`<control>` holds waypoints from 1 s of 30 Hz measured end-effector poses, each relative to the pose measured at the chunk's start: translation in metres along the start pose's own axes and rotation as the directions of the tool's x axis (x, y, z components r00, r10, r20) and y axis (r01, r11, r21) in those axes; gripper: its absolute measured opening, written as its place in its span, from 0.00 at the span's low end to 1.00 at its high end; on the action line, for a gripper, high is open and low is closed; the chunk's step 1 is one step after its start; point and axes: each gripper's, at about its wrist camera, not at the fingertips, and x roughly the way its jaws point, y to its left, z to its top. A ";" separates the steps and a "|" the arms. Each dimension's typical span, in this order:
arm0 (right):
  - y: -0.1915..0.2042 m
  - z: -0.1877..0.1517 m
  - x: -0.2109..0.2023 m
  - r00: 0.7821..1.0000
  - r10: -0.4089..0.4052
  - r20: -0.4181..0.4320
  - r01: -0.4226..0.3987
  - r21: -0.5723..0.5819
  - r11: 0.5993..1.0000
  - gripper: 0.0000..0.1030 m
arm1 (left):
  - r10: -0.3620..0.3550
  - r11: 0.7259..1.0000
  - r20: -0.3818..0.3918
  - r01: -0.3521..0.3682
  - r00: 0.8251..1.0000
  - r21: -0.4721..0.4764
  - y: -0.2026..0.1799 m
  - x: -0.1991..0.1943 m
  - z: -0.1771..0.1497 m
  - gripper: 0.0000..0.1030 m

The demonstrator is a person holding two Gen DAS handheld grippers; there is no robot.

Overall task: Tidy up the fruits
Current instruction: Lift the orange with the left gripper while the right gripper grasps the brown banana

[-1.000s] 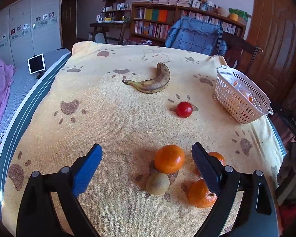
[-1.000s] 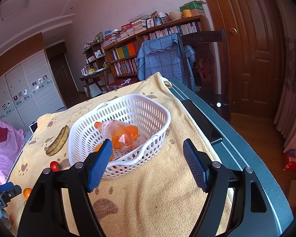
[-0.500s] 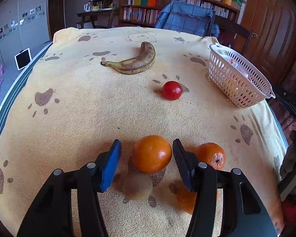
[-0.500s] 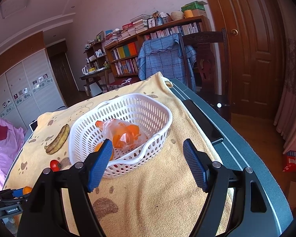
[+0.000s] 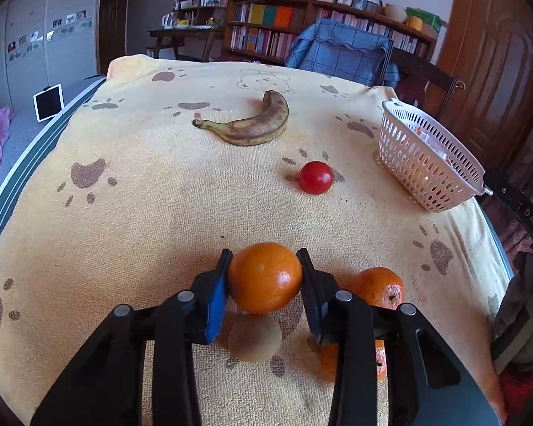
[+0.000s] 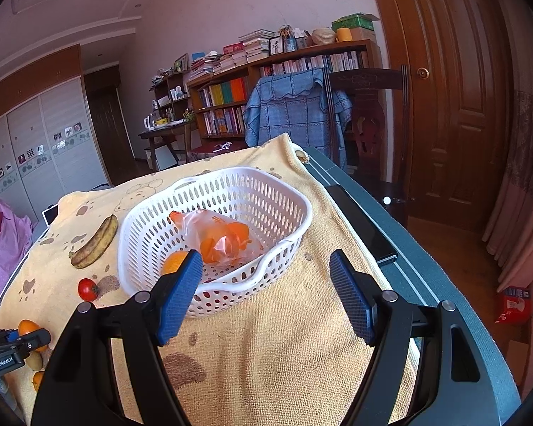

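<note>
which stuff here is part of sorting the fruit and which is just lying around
Part of the job:
- orange between the closing left gripper pads
- two more oranges
- kiwi
- tomato
- banana
- white basket
- right gripper, open

Lying about:
- tablet
- black slab on the table edge
- blue-draped chair

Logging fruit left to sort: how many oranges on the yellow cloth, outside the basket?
3: one orange between the closing left gripper pads, second orange right of it, third orange partly hidden behind the fingers.

Rough terry cloth (image 5: pixel 152 220) underlies a glossy orange (image 5: pixel 264 277) and a perforated white plastic basket (image 5: pixel 423 163).
</note>
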 end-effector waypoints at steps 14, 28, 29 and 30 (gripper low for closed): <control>0.036 0.020 -0.014 0.999 -0.014 0.034 0.017 -0.094 0.995 0.73 | 0.140 0.969 0.028 -0.131 0.990 -0.210 0.047 -0.010 0.002 0.36; 0.190 0.066 0.060 0.895 0.304 -0.328 -0.351 -0.095 0.931 0.73 | 0.198 0.942 0.008 -0.188 0.980 -0.279 0.060 -0.008 -0.003 0.36; 0.199 0.066 0.072 0.877 0.309 -0.367 -0.359 -0.077 0.930 0.73 | 0.199 0.942 0.009 -0.189 0.980 -0.277 0.059 -0.007 -0.002 0.36; 0.206 0.066 0.084 0.864 0.308 -0.399 -0.357 -0.053 0.933 0.73 | 0.199 0.942 0.008 -0.189 0.980 -0.277 0.059 -0.007 -0.002 0.36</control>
